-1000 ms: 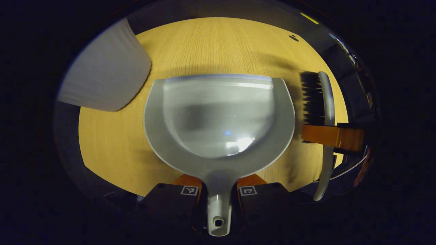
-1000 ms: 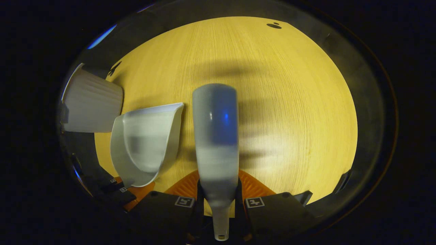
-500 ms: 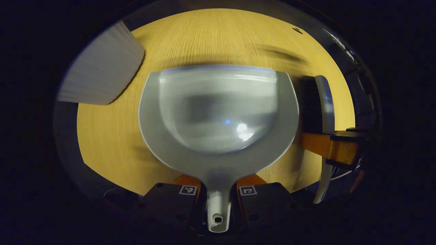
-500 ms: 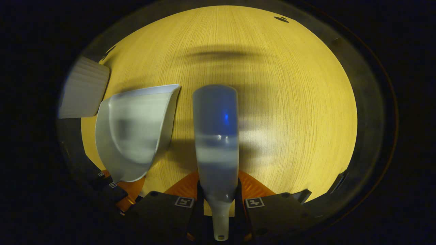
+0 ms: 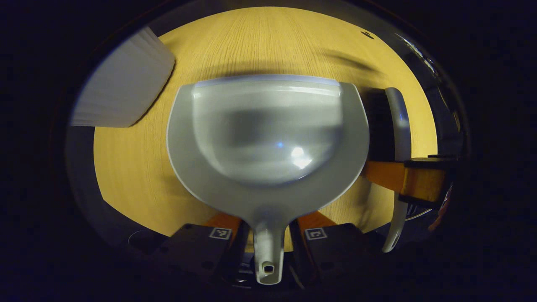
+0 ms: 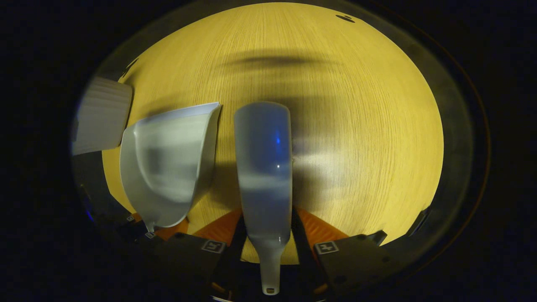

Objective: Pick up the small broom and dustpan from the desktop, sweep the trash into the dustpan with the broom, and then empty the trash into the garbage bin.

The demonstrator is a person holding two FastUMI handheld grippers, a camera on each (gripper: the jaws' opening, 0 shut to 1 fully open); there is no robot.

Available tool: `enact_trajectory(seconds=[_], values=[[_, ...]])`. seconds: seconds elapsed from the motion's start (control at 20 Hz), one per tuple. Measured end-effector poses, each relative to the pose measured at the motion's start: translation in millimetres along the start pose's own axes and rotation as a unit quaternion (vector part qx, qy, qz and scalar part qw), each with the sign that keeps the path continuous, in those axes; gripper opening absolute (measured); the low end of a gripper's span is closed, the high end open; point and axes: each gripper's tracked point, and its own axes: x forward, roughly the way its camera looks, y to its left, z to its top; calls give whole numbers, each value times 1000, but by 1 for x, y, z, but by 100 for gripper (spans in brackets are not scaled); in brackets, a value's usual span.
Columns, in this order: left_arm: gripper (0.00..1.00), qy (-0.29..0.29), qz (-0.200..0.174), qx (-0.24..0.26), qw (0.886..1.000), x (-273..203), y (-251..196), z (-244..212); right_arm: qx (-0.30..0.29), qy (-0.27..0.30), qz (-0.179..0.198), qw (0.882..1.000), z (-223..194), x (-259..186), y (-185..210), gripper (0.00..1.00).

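Left tongs (image 5: 268, 235) clamp the dustpan (image 5: 268, 138) handle; right tongs (image 6: 268, 249) clamp the broom (image 6: 263, 167). The pan looks empty; either thin handle could twist and slip.

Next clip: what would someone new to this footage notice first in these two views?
In the left gripper view, the pale grey dustpan sits dead centre over the wooden desktop, its handle between the left gripper. In the right gripper view, the small broom runs straight up the middle, its handle between the right gripper. A white ribbed garbage bin stands at the upper left of the desktop.
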Motion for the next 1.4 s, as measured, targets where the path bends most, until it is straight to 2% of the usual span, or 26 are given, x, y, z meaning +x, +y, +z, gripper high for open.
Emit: enact_trajectory(seconds=[0.1, 0.15, 0.25, 0.5, 0.6, 0.7, 0.85, 1.0, 1.15, 1.35, 1.4], values=[[84, -7, -3, -7, 1000, 0, -4, -3, -2, -5, -3, 1000, -1, 0, -1, 87], [84, -9, -5, -8, 1000, 1, -4, -6, -1, -9, -4, 1000, -1, -2, -2, 99], [84, -23, -4, -10, 1000, -1, -5, -7, 3, -18, 0, 1000, -2, -8, -1, 99], [85, -80, -33, 3, 996, -31, -14, -16, -5, -71, 18, 997, -3, -38, 8, 98], [85, -121, -34, 18, 992, -47, -13, -18, -4, -106, 40, 994, 2, -59, 14, 98], [84, -181, -22, 33, 983, -68, -7, -14, -16, -140, 76, 987, 3, -79, 29, 98], [84, -278, -19, 40, 960, -104, -1, -6, -49, -206, 76, 974, 4, -112, 33, 98], [84, -363, -21, 38, 931, -139, 6, -6, -75, -283, 67, 954, 2, -154, 41, 98], [84, -450, -19, 40, 892, -173, 20, -15, -82, -367, 70, 924, 5, -203, 55, 98], [84, -550, -11, 31, 835, -206, 29, -39, -83, -469, 104, 873, -6, -279, 85, 98], [84, -564, -13, 29, 825, -209, 28, -47, -82, -498, 101, 858, -8, -298, 86, 98]])
